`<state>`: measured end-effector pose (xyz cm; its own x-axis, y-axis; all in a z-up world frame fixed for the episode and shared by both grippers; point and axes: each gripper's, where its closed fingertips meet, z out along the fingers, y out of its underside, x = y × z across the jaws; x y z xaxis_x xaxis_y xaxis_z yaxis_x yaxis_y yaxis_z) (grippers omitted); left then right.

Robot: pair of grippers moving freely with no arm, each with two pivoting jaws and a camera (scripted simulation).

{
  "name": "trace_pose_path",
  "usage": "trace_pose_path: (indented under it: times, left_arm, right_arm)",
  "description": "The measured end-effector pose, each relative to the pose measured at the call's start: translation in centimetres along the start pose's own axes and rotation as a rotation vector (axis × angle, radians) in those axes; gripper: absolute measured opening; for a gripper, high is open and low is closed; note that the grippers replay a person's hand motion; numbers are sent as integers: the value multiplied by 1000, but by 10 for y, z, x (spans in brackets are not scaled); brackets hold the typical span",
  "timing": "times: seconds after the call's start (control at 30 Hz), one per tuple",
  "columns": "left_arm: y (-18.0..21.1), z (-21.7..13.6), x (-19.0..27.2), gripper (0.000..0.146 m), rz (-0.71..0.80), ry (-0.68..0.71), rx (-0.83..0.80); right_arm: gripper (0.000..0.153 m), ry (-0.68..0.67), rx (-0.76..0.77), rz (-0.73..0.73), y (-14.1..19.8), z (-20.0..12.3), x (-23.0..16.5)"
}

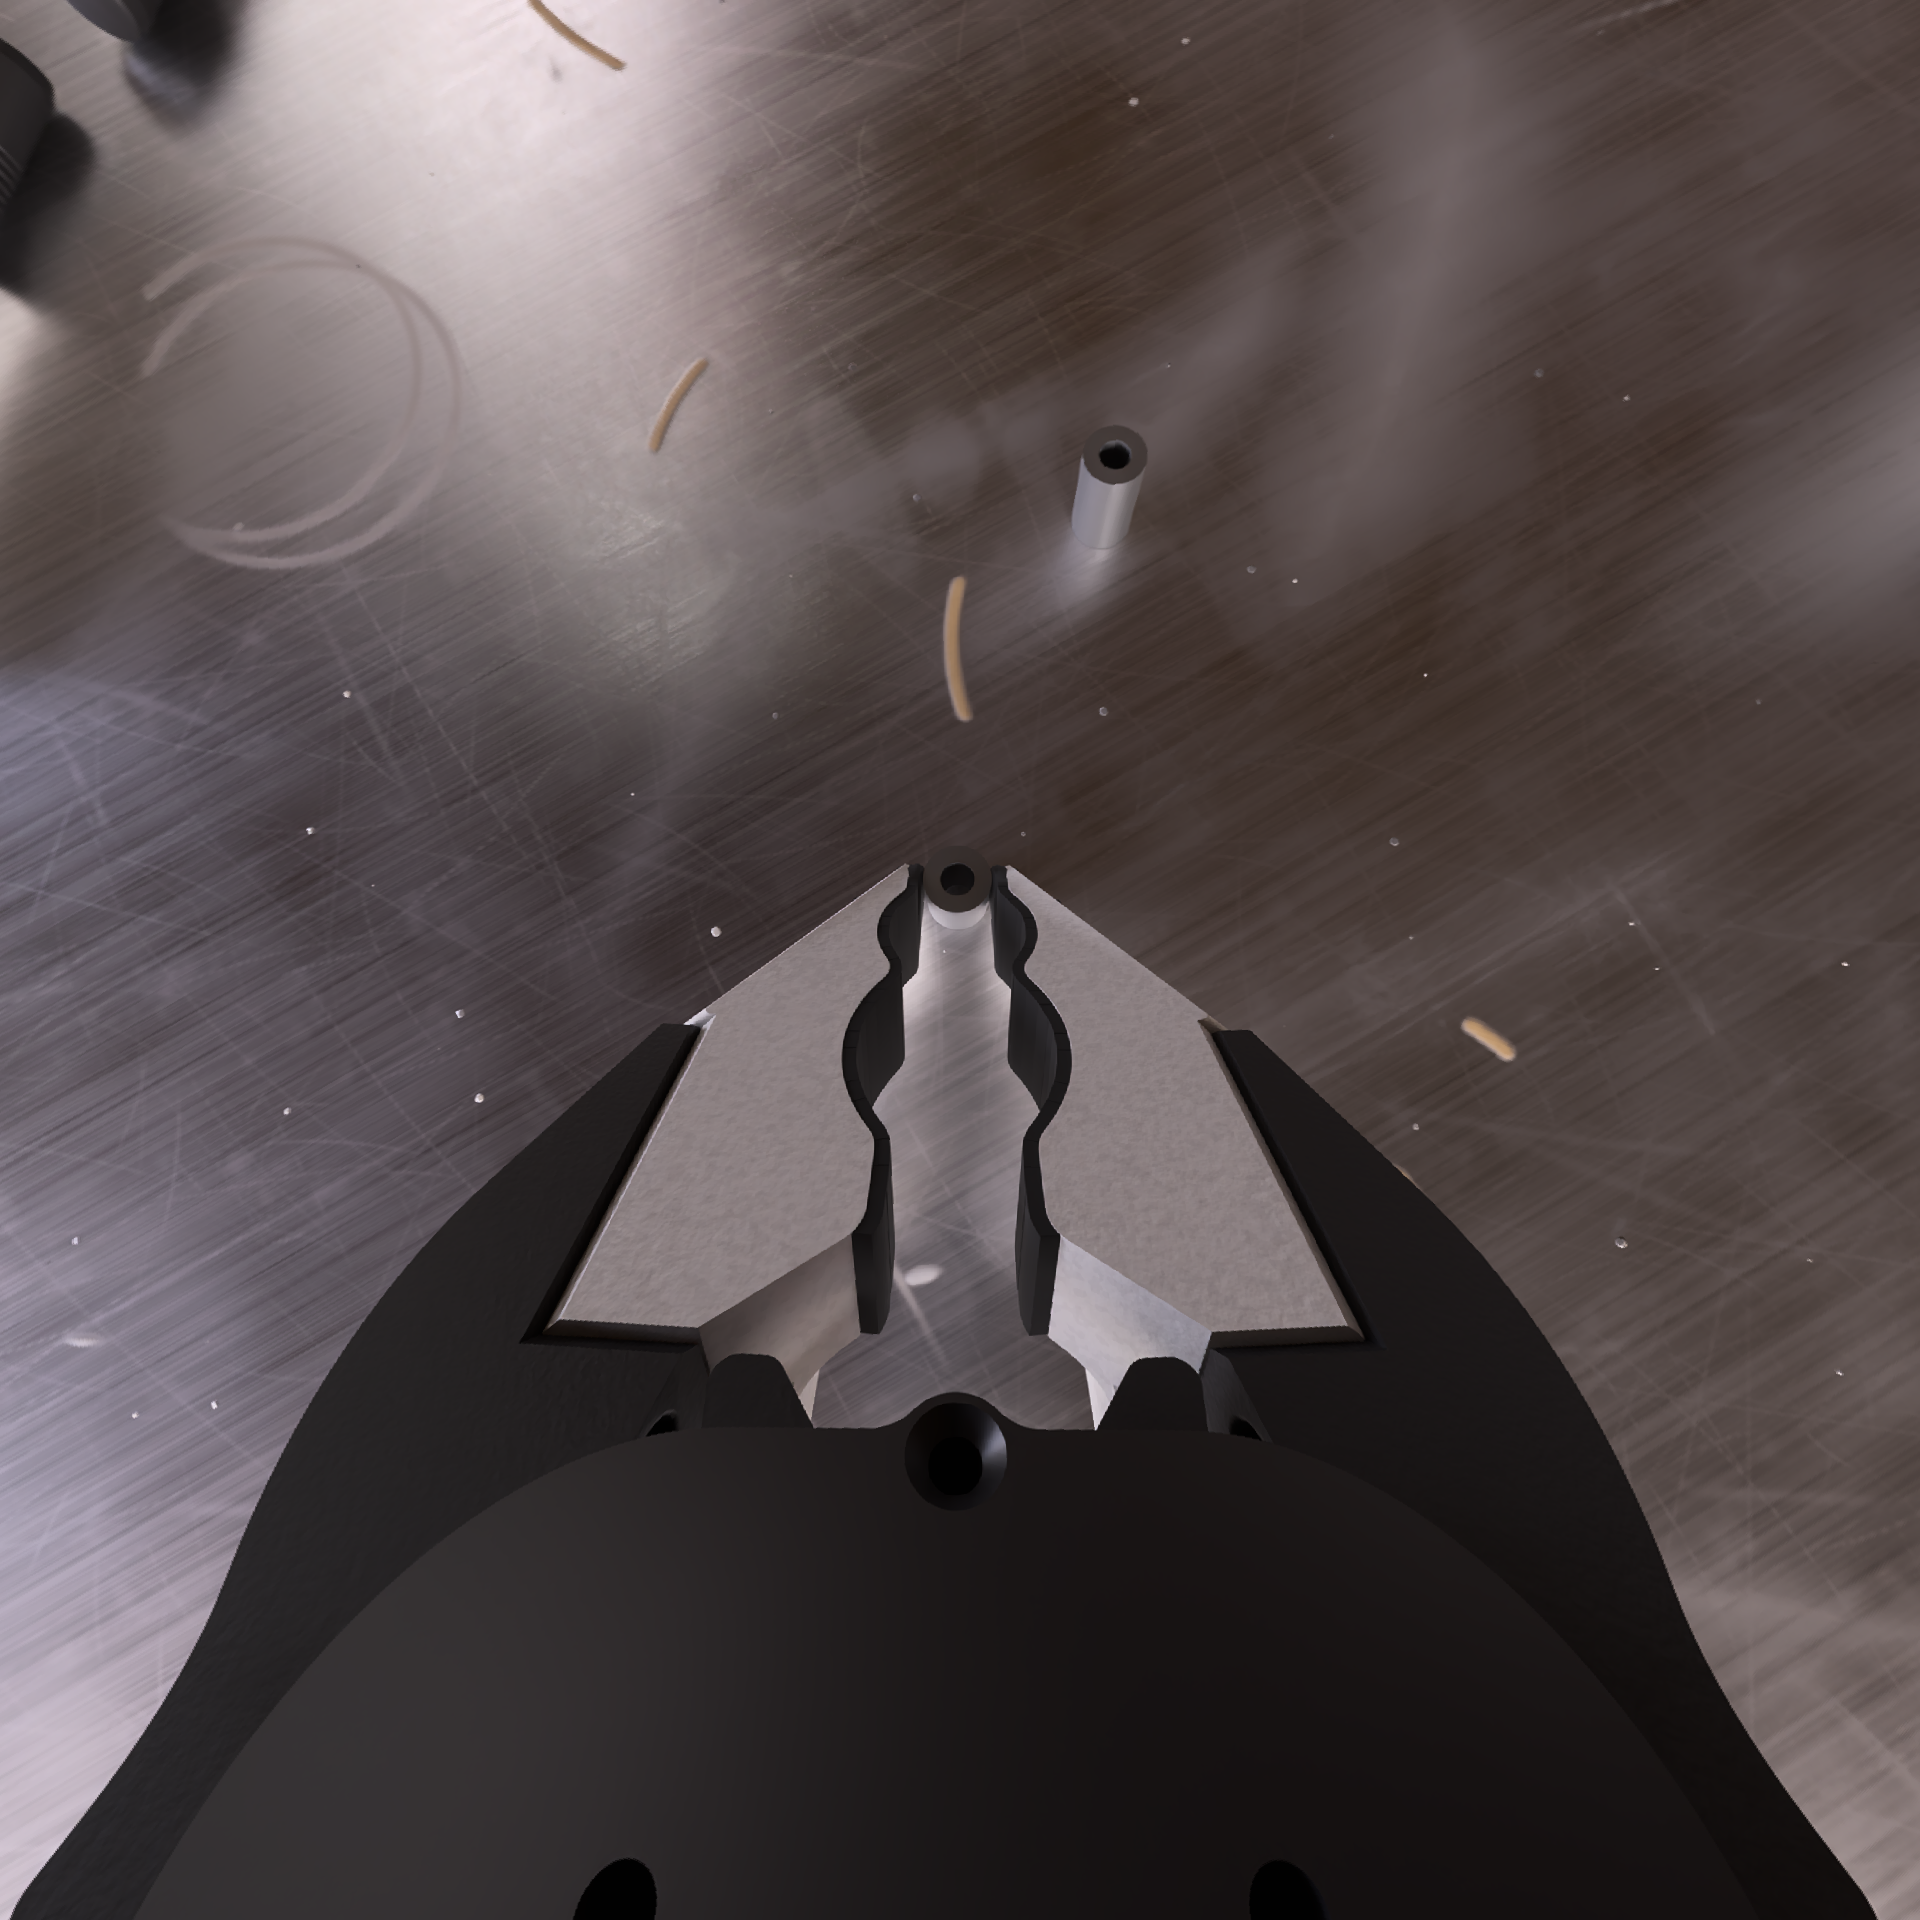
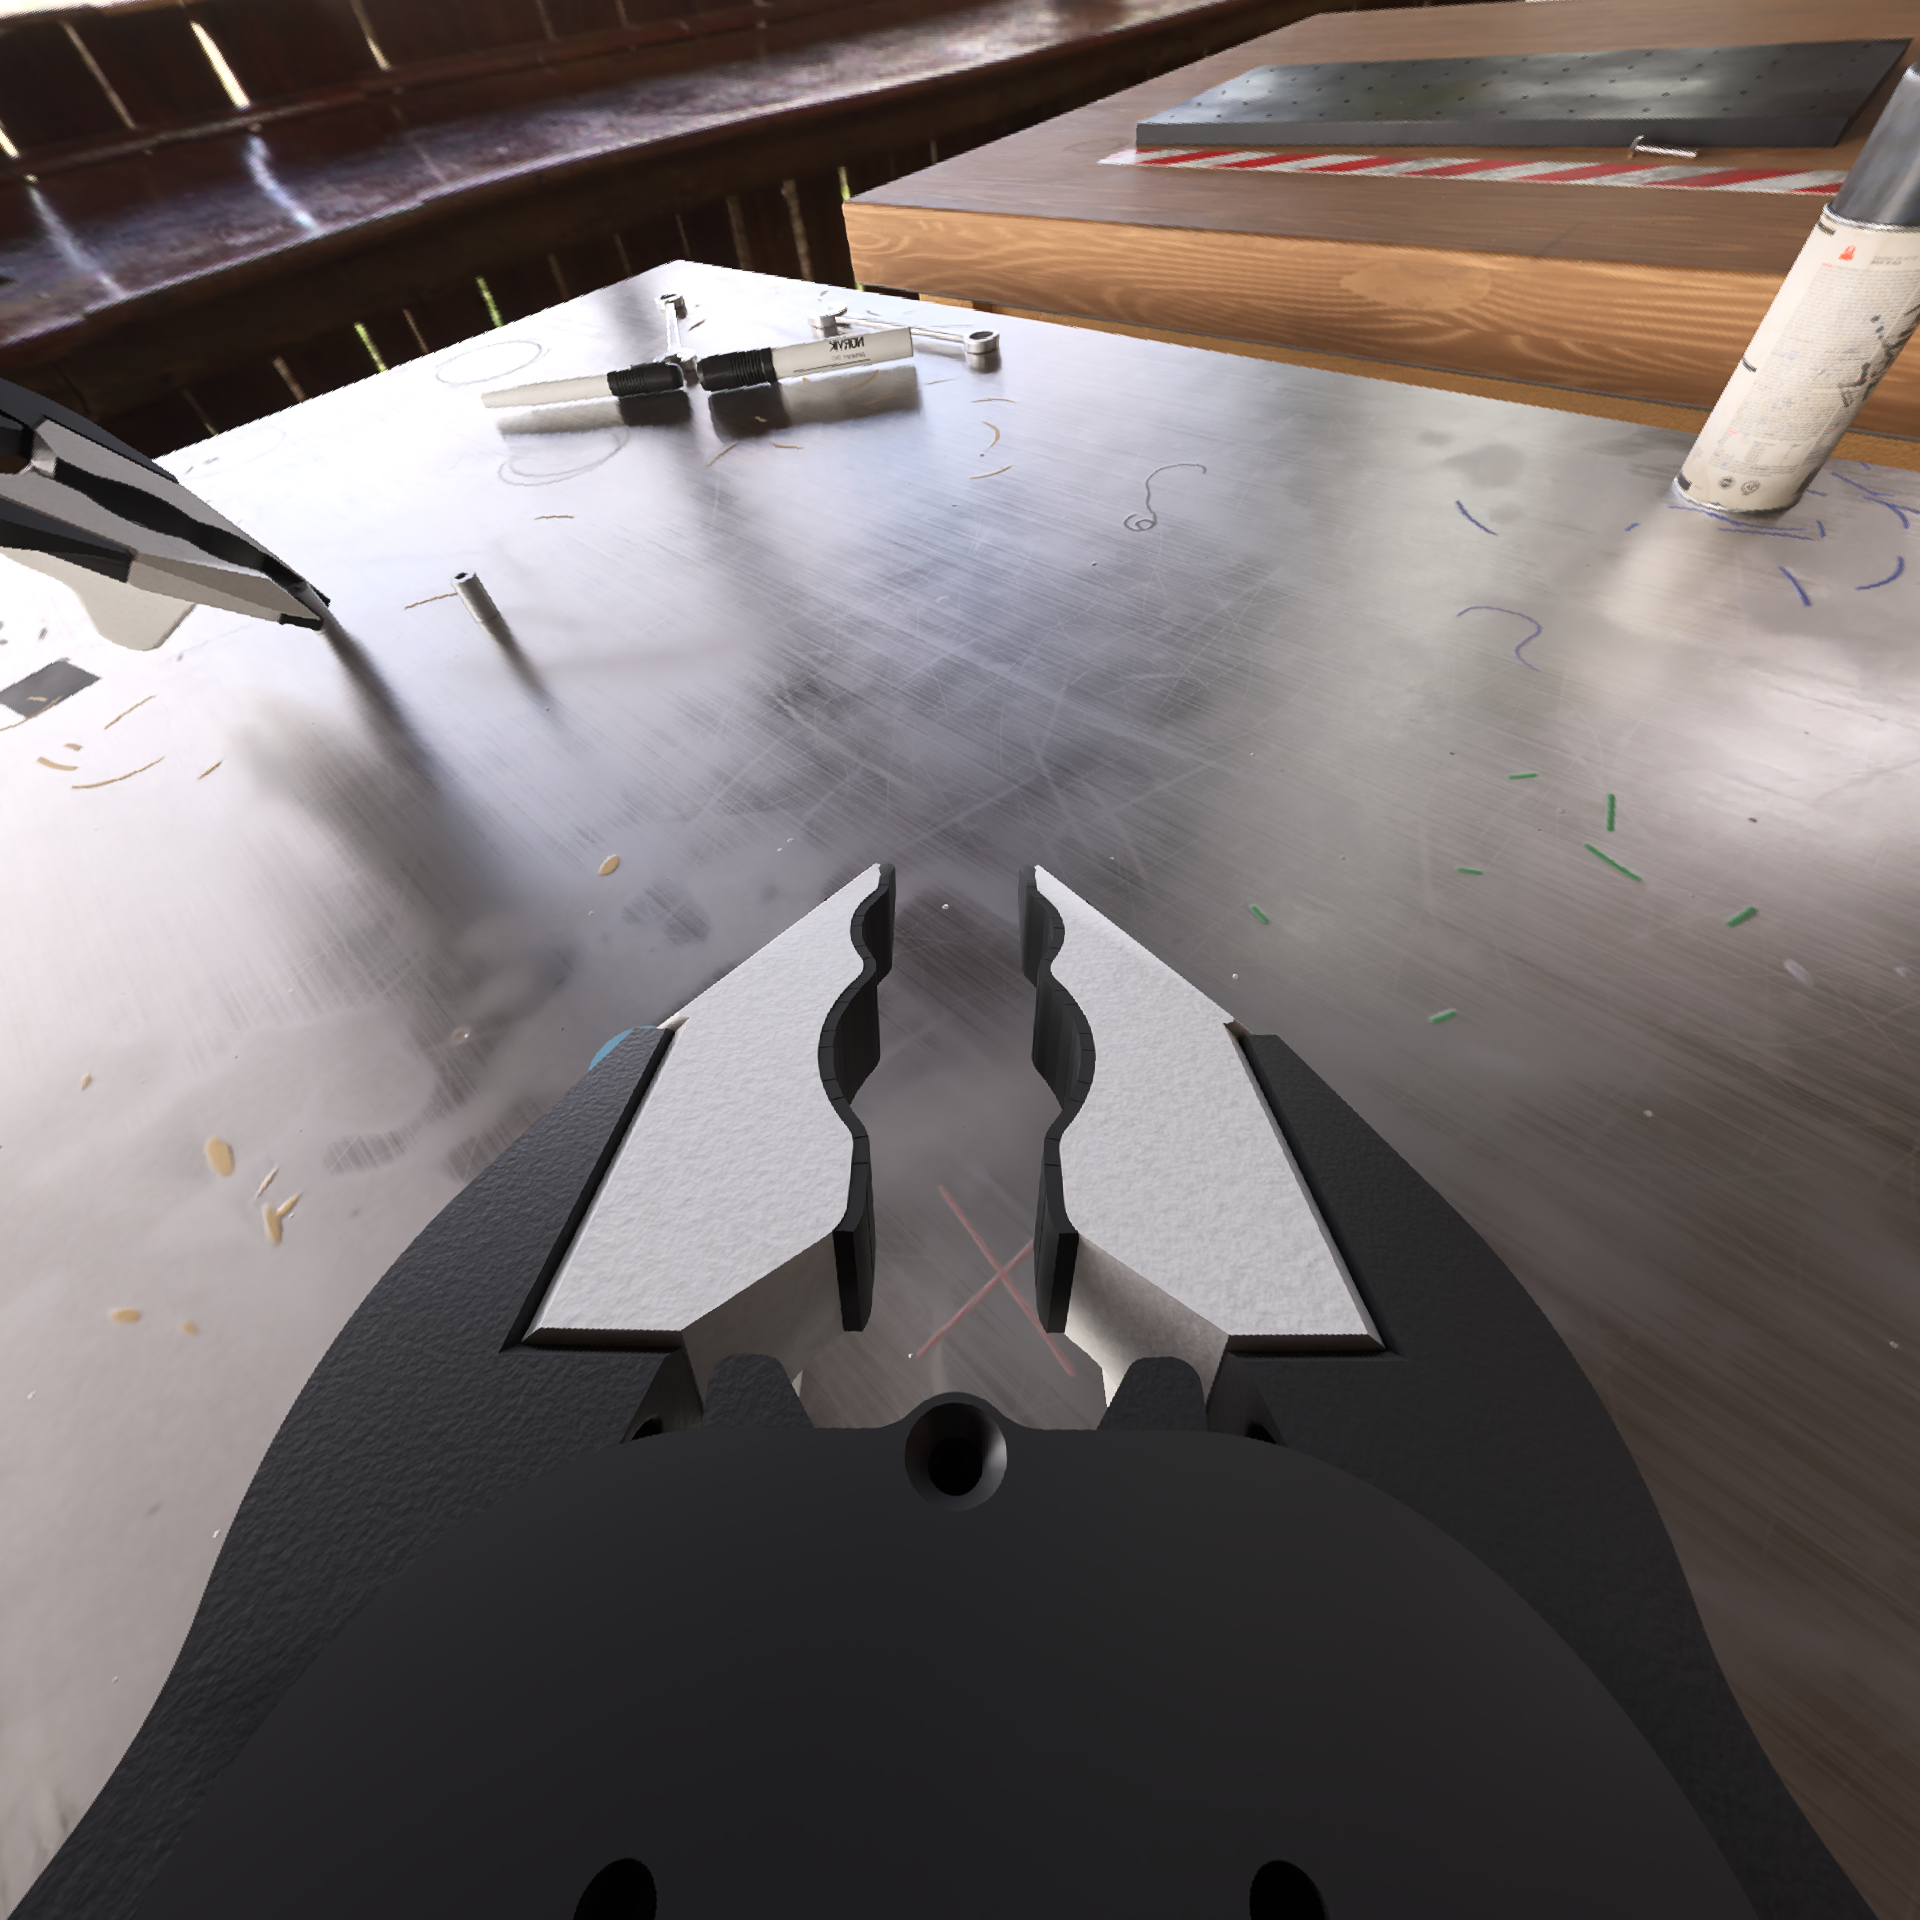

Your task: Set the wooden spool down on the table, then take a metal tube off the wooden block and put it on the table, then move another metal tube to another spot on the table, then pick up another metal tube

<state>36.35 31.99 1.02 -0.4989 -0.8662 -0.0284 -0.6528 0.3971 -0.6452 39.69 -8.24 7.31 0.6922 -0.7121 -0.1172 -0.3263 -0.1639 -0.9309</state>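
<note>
In the left wrist view my left gripper (image 1: 957,883) points down at the scratched metal table (image 1: 1455,831) and is shut on a small metal tube (image 1: 957,891) at its fingertips. A second metal tube (image 1: 1108,486) stands upright on the table a little ahead and to the right. In the right wrist view my right gripper (image 2: 958,883) is open and empty above the table (image 2: 1247,675). The left gripper (image 2: 301,613) shows at the far left, tips down near the standing tube (image 2: 473,597). The spool and wooden block are not in view.
Two markers (image 2: 707,379) and small metal wrenches (image 2: 961,348) lie at the table's far side. A spray can (image 2: 1808,353) stands at the right. A wooden bench with a grey plate (image 2: 1507,104) lies behind. Shavings and a faint red cross (image 2: 997,1288) mark the table.
</note>
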Motion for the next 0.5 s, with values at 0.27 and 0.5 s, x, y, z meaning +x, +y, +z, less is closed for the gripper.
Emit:
trace_pose_path:
  times: [0.27,0.5]
  left_arm:
    - [-23,-22,9,12,41,11,72]
    - [-78,-17,143,12,124,432,208]
  right_arm:
    - [23,-4,-2,10,0,1,1]
    - [23,-4,-7,18,1,2,4]
